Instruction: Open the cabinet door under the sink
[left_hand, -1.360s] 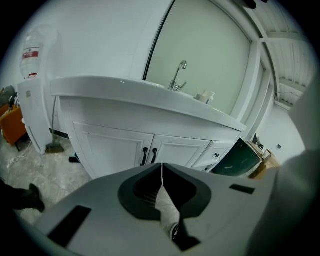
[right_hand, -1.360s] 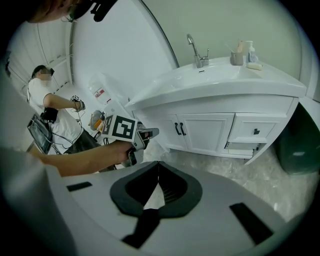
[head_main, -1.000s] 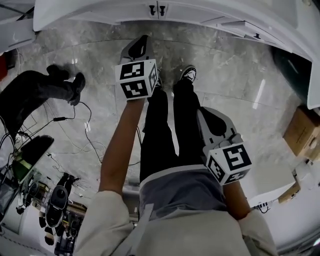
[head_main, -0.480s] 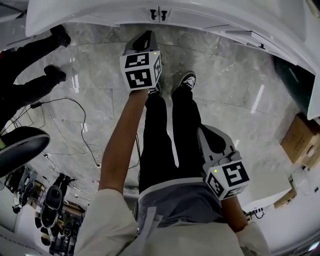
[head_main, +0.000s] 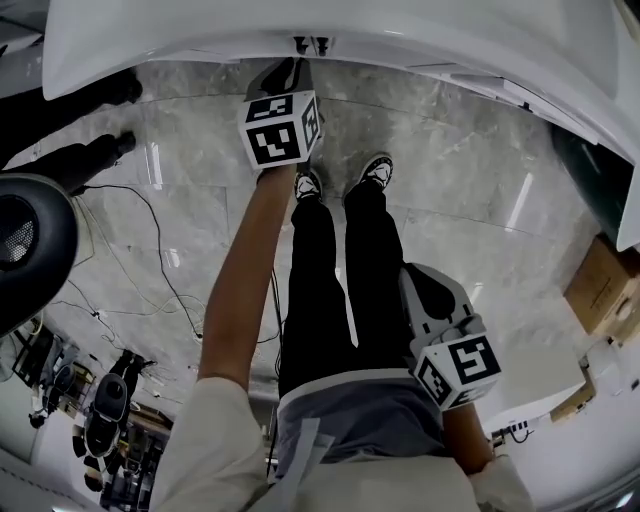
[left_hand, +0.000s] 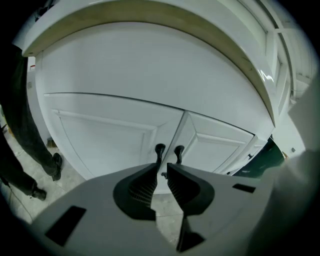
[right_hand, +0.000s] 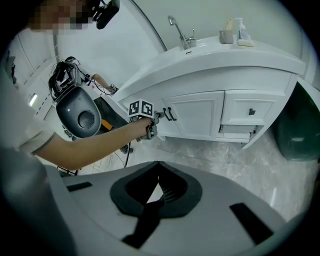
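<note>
The white under-sink cabinet has two closed doors, the left door (left_hand: 105, 140) and the right door (left_hand: 220, 145). Their two black handles (left_hand: 159, 150) stand side by side at the middle seam, and show small at the top of the head view (head_main: 308, 45). My left gripper (left_hand: 161, 167) is stretched out just short of them, level with the left handle. Its jaws stand a narrow gap apart with nothing between them. The same gripper (head_main: 285, 75) appears under the counter edge. My right gripper (right_hand: 158, 162) is shut and empty, held back by the hip (head_main: 432, 292).
A faucet (right_hand: 180, 32) and bottles stand on the counter above. Drawers (right_hand: 250, 112) and a dark green bin (right_hand: 297, 125) are to the cabinet's right. Another person's legs (head_main: 75, 110), floor cables (head_main: 150, 240), a round black seat (head_main: 25, 240) and cardboard boxes (head_main: 600, 280) surround me.
My left gripper has moved forward, up to the cabinet handles. The right gripper stayed by the hip. The other person's legs shifted at the left.
</note>
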